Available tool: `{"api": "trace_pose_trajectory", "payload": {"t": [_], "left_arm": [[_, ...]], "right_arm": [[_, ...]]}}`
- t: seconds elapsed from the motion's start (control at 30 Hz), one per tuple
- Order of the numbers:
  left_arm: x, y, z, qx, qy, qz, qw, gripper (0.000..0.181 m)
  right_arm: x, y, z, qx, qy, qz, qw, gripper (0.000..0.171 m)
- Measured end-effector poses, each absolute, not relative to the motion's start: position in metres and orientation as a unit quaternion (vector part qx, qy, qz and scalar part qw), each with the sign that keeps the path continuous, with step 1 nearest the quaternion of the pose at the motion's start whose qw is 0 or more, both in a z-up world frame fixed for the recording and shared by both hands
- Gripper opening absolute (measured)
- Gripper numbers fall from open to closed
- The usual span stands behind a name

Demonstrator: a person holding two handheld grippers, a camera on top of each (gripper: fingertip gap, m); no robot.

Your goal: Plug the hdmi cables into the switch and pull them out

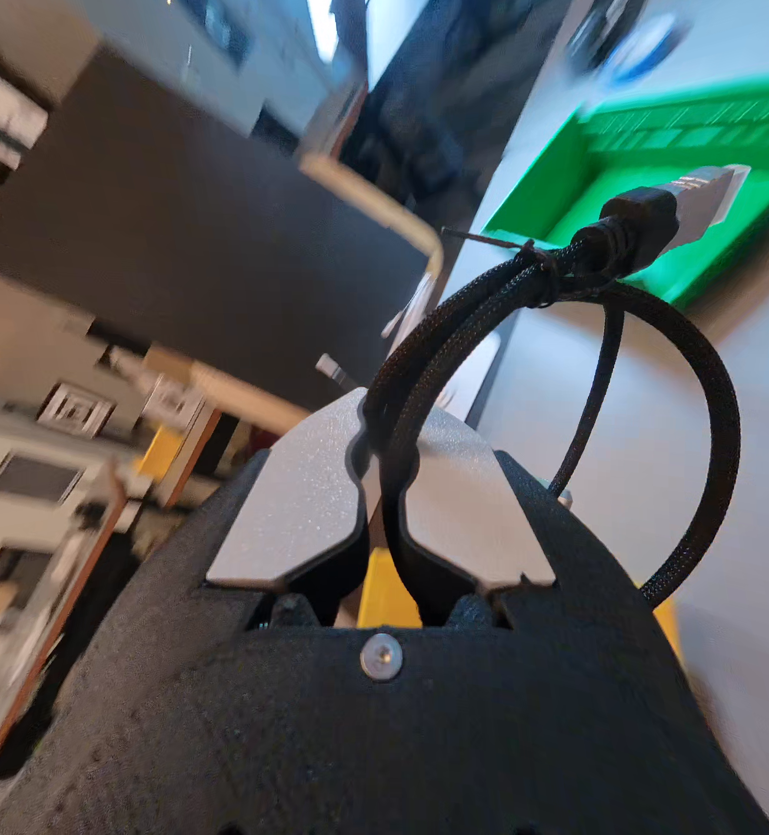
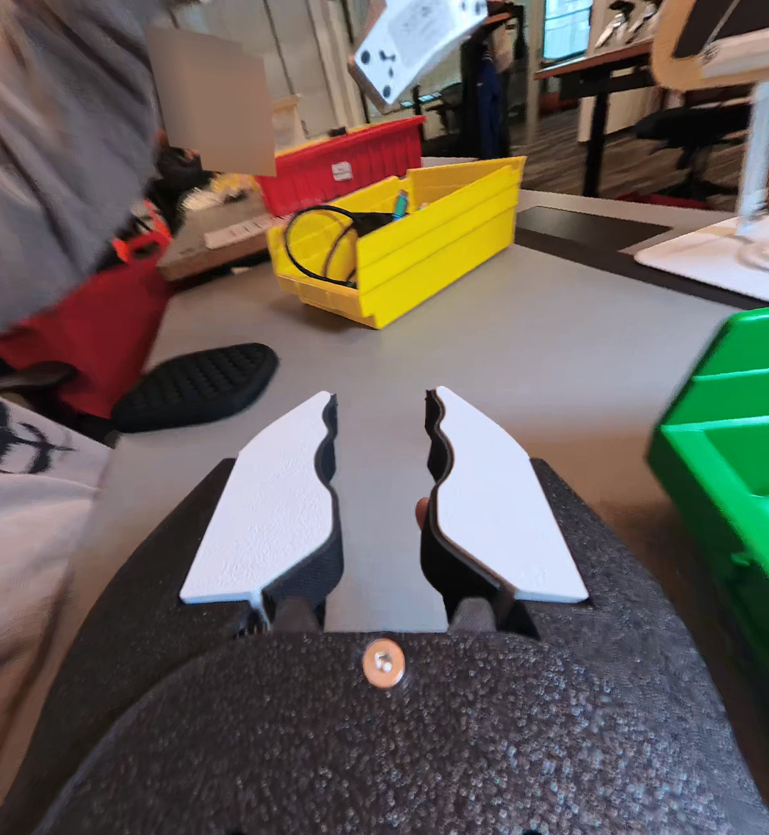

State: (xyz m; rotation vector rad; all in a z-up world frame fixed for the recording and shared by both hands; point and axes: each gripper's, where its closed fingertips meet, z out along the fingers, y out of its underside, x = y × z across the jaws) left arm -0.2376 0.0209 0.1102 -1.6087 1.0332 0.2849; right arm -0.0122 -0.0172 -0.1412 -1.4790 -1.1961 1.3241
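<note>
HDMI cable (image 1: 549,343), coiled and tied, is hanging from my left tool (image 1: 384,445), which is clenching its braided loop; plug (image 1: 671,212) is pointing up-right toward the green bin (image 1: 567,180). Right tool (image 2: 381,406) is idling released, low over the tabletop (image 2: 486,325). No switch in sight.

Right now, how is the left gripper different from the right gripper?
The left gripper is shut on a coiled black cable; the right gripper is open and holds nothing. The left gripper is tipped up, with the cable's plug in front of the green bin; the right gripper points level over the grey table toward the yellow bin. Both have white fingers on black bodies.
</note>
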Motion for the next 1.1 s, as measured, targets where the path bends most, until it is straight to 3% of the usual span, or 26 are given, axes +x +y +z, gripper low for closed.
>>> {"api": "trace_pose_trajectory", "payload": {"t": [0.2,0.3,0.47,0.7,0.77,0.83,1.0,1.1], "left_arm": [[-0.108,-0.021,0.087,-0.57,0.487,-0.095,0.655,0.008],[-0.067,-0.039,0.074,-0.525,0.484,-0.196,0.672,0.008],[-0.038,-0.05,0.05,-0.489,0.466,-0.294,0.676,0.008],[-0.042,-0.048,0.043,-0.469,0.416,-0.361,0.69,0.007],[-0.045,-0.045,0.043,-0.467,0.403,-0.369,0.695,0.007],[-0.049,-0.041,0.04,-0.473,0.397,-0.367,0.695,0.008],[-0.079,-0.02,0.002,-0.566,0.431,-0.312,0.63,0.01],[-0.1,-0.016,-0.039,-0.634,0.492,-0.222,0.554,0.033]], "right_arm": [[-0.033,-0.048,-0.126,-0.547,-0.41,0.669,0.293,0.066],[-0.029,-0.049,-0.115,-0.525,-0.376,0.714,0.27,0.07],[-0.023,-0.059,-0.096,-0.479,-0.351,0.769,0.235,0.058],[-0.037,-0.072,-0.11,-0.489,-0.382,0.75,0.229,0.052],[-0.035,-0.073,-0.107,-0.477,-0.379,0.762,0.219,0.038],[-0.03,-0.071,-0.102,-0.468,-0.392,0.752,0.248,0.024],[-0.006,-0.045,-0.088,-0.479,-0.435,0.67,0.363,0.022],[0.013,-0.026,-0.074,-0.488,-0.473,0.588,0.438,0.022]]}}
